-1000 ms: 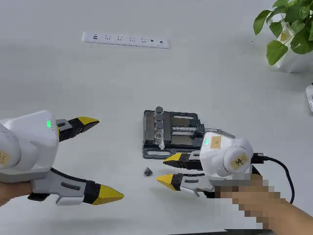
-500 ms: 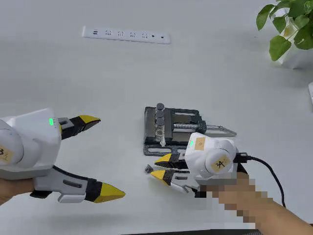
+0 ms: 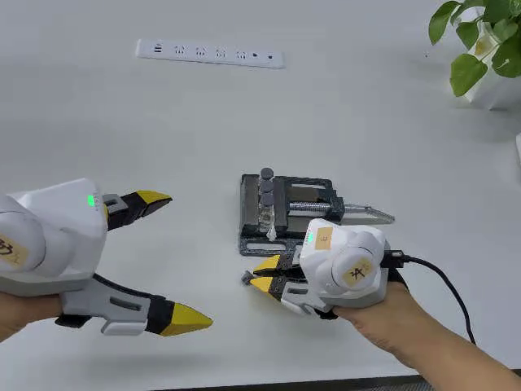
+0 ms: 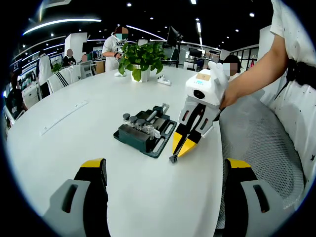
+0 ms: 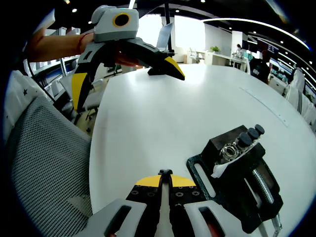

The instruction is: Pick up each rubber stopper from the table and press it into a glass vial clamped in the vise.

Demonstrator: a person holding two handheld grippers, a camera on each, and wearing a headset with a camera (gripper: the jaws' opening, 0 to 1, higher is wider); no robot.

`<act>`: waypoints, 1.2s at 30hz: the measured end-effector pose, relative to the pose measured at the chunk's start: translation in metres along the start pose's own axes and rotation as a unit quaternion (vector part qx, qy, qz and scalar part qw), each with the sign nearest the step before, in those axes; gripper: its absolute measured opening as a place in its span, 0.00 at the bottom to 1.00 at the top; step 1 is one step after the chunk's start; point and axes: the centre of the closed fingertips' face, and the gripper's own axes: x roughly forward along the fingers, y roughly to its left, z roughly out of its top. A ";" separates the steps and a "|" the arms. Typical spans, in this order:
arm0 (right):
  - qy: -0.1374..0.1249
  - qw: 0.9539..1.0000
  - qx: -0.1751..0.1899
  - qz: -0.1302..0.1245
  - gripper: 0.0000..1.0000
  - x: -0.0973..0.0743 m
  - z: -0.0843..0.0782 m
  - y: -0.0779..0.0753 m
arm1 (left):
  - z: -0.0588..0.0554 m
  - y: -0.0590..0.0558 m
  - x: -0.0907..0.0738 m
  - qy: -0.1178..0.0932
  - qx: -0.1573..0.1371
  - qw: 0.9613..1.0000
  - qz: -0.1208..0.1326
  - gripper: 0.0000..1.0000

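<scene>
**Item: one stopper, pinched at the table – lift and carry pending**

- My right gripper (image 3: 262, 274): jaws drawn together, yellow tips low at the table. In the right gripper view they meet on a small dark piece, which I take to be the stopper (image 3: 244, 279). It sits at the very end of the tips and seems to rest on the table (image 3: 366, 122).
- My left gripper (image 3: 187, 259): jaws spread wide, holding nothing, parked well to the left of the work.
- Vise (image 3: 251, 213): just beyond my right tips, a row of vials clamped in it.
- Stoppered vials (image 3: 266, 186): three, at the far end of the row, dark caps seated.
- Open vial (image 5: 228, 148): nearest me in the row, mouth bare; a white scrap (image 5: 218, 170) hangs just below it.
- Further off: power strip (image 3: 209, 54) at the far edge, plant (image 3: 480, 41) at the right.

Step in hand, as I judge it: the pick-up of the last loose stopper, grip just made.

Next move calls for: a straight lift without loosening the shallow pinch, a short carry to the open vial, the stopper turned plug end down over the mouth, then a firm press along the vial's axis.
</scene>
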 end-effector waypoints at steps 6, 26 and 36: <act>0.003 1.000 -0.004 -0.002 0.00 0.001 -0.001 0.000 | 0.001 -0.001 0.000 -0.001 0.000 1.000 0.000 0.99; 0.004 1.000 0.001 -0.008 0.00 0.002 -0.002 -0.002 | 0.003 -0.004 0.002 -0.003 -0.001 1.000 -0.005 0.99; 0.002 1.000 0.010 -0.005 0.00 0.002 -0.001 -0.001 | 0.004 -0.003 0.002 -0.005 -0.002 1.000 -0.003 0.99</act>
